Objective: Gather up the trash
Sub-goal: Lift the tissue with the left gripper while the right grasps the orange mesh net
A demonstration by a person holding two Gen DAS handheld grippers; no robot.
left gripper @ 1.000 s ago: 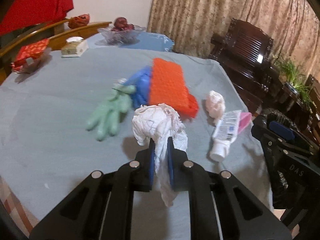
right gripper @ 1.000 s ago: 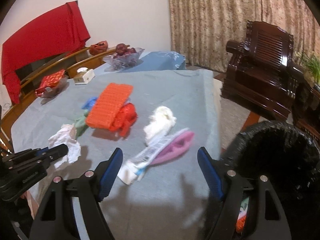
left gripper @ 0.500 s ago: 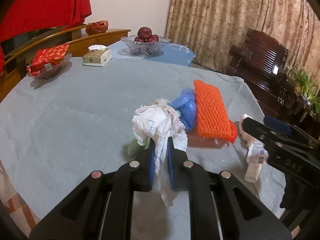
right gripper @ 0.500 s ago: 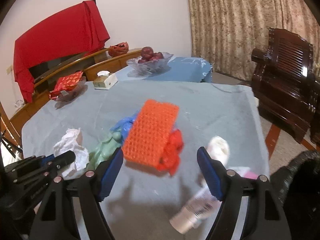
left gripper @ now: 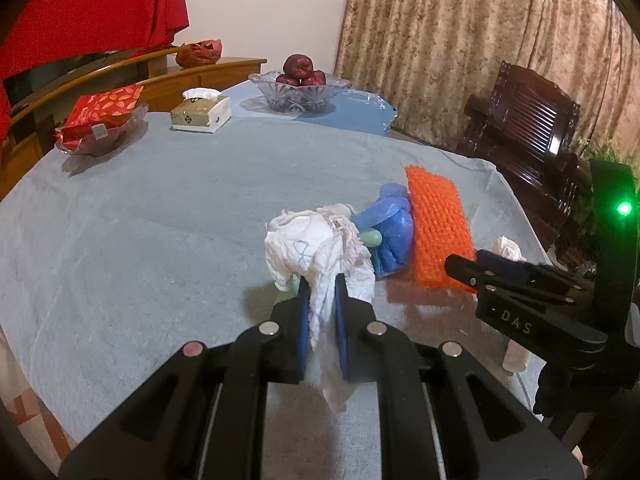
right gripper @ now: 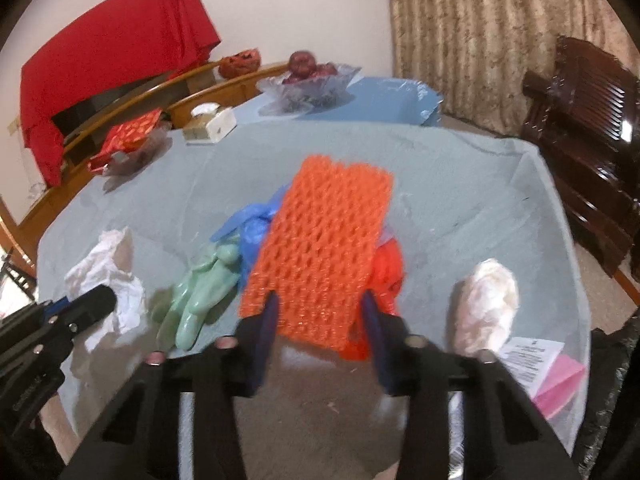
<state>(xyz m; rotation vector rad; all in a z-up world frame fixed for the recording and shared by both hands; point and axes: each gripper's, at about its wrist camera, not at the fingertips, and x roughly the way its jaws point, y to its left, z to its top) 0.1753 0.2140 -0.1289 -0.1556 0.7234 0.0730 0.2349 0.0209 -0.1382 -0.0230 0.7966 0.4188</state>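
My left gripper (left gripper: 322, 292) is shut on a crumpled white tissue (left gripper: 316, 244), held above the grey tablecloth (left gripper: 160, 216); it also shows in the right wrist view (right gripper: 108, 280). My right gripper (right gripper: 320, 304) has its jaws on both sides of the near end of an orange foam net (right gripper: 324, 252); the frame is blurred, so a grip cannot be told. The net also shows in the left wrist view (left gripper: 438, 224). A green glove (right gripper: 200, 292), a blue bag (right gripper: 252, 232), a red bag (right gripper: 386, 276), a second tissue wad (right gripper: 486, 304) and a pink tube (right gripper: 548, 372) lie around it.
A fruit bowl (left gripper: 298, 90), a tissue box (left gripper: 200, 114) and a dish with a red packet (left gripper: 100, 120) stand at the table's far side. A dark wooden chair (left gripper: 524, 128) is at the right. A black trash bag (right gripper: 624, 380) hangs at the table's right edge.
My right gripper moved forward and left from the tube to the orange net, and its jaws narrowed around the net. My left gripper kept its hold on the tissue and drew back left.
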